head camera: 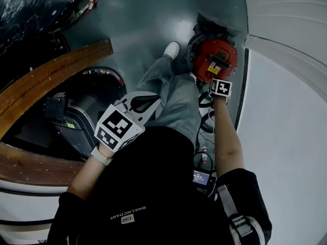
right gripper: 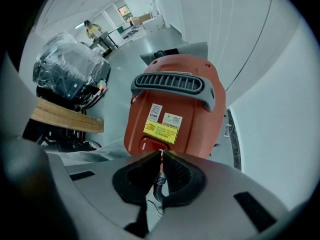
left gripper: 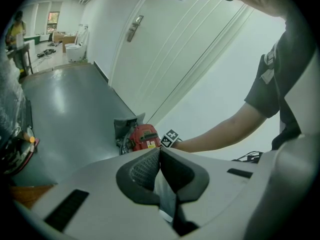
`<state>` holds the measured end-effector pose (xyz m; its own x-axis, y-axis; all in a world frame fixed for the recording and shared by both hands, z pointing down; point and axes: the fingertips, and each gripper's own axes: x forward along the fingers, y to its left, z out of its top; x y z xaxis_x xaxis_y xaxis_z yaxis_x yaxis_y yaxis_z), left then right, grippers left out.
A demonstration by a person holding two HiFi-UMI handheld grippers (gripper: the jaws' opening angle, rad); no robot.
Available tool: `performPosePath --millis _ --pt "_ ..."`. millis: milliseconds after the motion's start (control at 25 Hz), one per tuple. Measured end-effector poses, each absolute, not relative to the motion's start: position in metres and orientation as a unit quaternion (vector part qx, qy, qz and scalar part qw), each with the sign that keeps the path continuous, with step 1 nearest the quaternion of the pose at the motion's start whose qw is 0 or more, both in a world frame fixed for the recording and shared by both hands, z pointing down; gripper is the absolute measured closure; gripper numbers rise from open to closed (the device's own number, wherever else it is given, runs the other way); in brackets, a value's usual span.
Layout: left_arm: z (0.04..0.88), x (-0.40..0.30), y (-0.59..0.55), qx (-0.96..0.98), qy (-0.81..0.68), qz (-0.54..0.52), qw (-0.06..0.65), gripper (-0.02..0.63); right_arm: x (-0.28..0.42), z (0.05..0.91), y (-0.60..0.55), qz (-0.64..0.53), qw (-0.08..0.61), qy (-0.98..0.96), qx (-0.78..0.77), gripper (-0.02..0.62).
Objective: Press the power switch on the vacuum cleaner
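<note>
Closest to the body, the left tool (left gripper: 160,152) is held over the person's grey trousers (head camera: 176,103). Its jaws are pressed together at the tips with nothing between them; only trouser cloth shows through the gap behind.

Further out, the right arm reaches down and forward, and the right tool (right gripper: 161,153) has its jaws closed too, tips meeting and gripping nothing. A grey ribbed hose (right gripper: 157,186) shows through the gap behind them. The tips sit at the lower front edge of the vacuum cleaner (right gripper: 175,109), just beside its power switch (right gripper: 148,144). Whether they touch the casing cannot be told.

The vacuum cleaner stands on the grey-green floor (head camera: 138,29), close against the foot of the white wall (head camera: 286,116) and just right of the person's white shoe (head camera: 172,49). It is a squat machine with a red casing. A dark grey carry handle (right gripper: 170,86) with a ribbed top runs across it. Below the handle are two small white stickers, then a yellow label (right gripper: 161,131). The switch is a rounded red button in a recess under that label. Dark cables (head camera: 207,121) lie on the floor near its base.

To the left, a curved wooden board (head camera: 51,73) arcs over dark equipment. Beyond the vacuum cleaner, a machine wrapped in clear plastic (right gripper: 70,66) stands on the floor, and a person (right gripper: 92,31) is far off in the room.
</note>
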<state>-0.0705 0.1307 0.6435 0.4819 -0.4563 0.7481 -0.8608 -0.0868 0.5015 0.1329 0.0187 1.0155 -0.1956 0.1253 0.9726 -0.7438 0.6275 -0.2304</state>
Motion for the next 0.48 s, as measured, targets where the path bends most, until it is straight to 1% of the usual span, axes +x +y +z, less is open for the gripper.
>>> performPosePath --millis 480 --pt "0.607 -0.075 0.106 0.723 -0.477 0.180 0.466 0.591 0.110 0.940 0.010 0.357 0.561 -0.715 0.217 0.563"
